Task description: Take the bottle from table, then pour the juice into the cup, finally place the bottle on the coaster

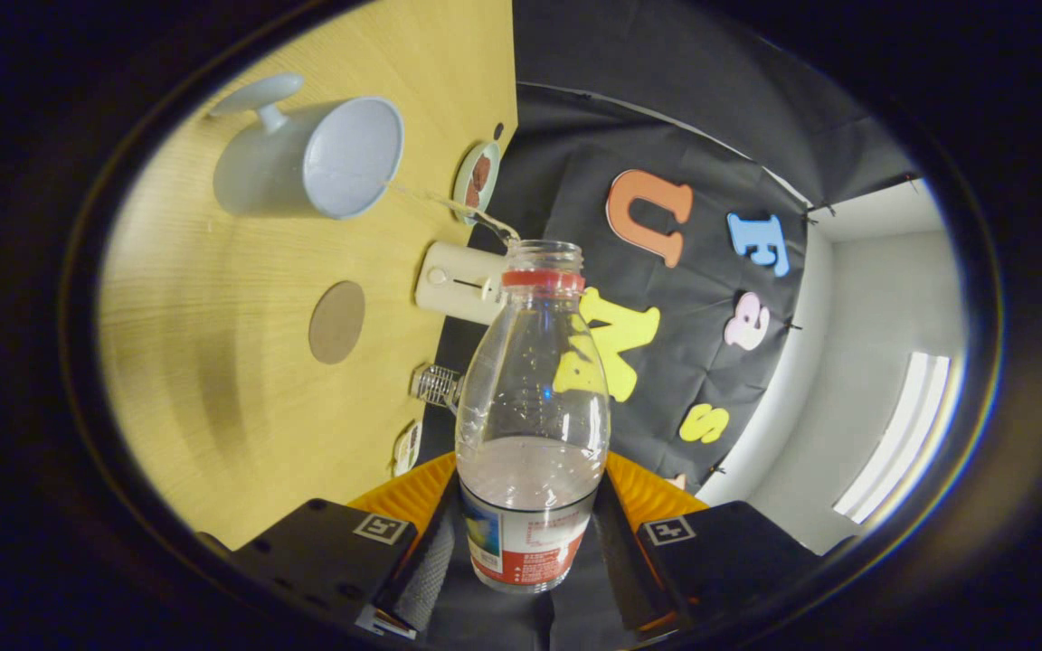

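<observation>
My gripper [530,551] clamped on bottle [535,425], both fingers pressing its labelled base. Bottle tipped, open mouth ahead of fingers; thin stream arcs into cup [322,163] on tabletop [213,362]. Round coaster [337,322] lies between cup and gripper, bare.

The gripper [528,542] hides the bottle's [535,407] base and lower sides. Far behind the bottle neck, a cream box [456,280] is partly covered; the small wire object [437,384] is too small to identify.
</observation>
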A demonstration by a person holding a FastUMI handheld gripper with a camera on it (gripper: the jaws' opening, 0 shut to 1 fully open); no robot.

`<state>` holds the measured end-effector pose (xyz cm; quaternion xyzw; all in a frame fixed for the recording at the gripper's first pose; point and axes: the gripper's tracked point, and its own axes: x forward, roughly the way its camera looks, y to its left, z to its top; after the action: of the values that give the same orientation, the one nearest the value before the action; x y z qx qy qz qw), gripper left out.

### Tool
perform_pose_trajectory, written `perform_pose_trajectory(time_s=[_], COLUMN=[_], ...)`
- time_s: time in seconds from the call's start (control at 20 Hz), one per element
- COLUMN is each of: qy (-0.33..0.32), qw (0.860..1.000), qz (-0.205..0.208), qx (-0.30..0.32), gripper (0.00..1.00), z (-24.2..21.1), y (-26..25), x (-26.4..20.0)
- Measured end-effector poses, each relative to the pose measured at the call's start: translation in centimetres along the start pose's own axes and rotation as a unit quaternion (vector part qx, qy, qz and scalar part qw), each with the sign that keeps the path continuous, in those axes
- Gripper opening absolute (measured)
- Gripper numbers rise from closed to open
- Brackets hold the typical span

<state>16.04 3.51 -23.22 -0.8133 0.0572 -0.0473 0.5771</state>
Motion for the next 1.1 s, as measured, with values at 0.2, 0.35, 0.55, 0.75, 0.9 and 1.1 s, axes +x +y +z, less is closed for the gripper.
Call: perform_pose_trajectory(time_s=[0.2,0.35,0.55,0.75,0.9,1.1], qy=[-0.001,-0.002,0.005,0.008,0.006,0.010], qw=[1.000,1.000,1.000,1.000,1.000,1.000], qz=[0.005,0.003,0.000,0.004,0.002,0.002], qx=[0.001,-0.001,0.000,-0.008,-0.017,-0.020], gripper=[0.79,0.79,0.79,0.79,0.79,0.79], z=[0.14,0.41,0.32,0.19,0.36,0.11], y=[0.10,-0.25,-0.34,-0.22,-0.20,-0.57], x=[-0.11,-0.18,-0.11,0.13,-0.05,-0.45])
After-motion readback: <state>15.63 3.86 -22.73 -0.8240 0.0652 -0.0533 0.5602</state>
